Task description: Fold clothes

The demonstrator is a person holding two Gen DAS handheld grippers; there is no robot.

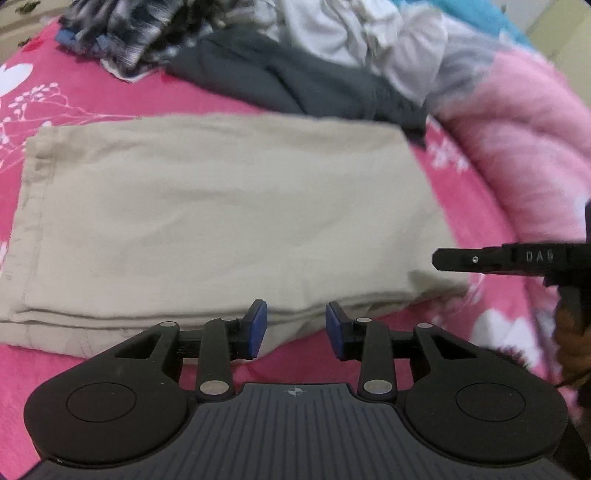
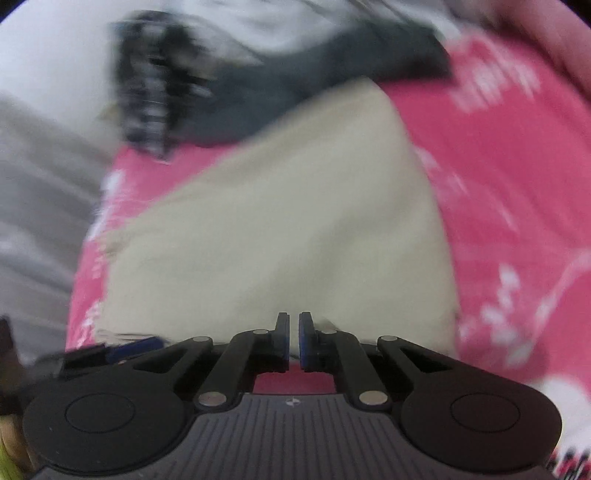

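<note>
The beige garment [image 1: 221, 218] lies folded flat in layers on the pink bedspread [image 1: 480, 206], judged soft, light and limp, best gripped at its stacked near edge; left gripper [image 1: 295, 328] stands apart, right gripper [image 2: 294, 339] nearly together, empty.

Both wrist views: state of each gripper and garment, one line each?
Left gripper: open, holding nothing, at the near edge of the trousers.
Right gripper: pads nearly shut, a thin gap between them; no cloth visibly pinched.
Beige trousers: folded flat in layers on the pink bedsheet.
Dark grey garment: unfolded, crumpled behind the trousers.
Plaid garment: unfolded, in a heap.
White garment: unfolded, crumpled.
</note>
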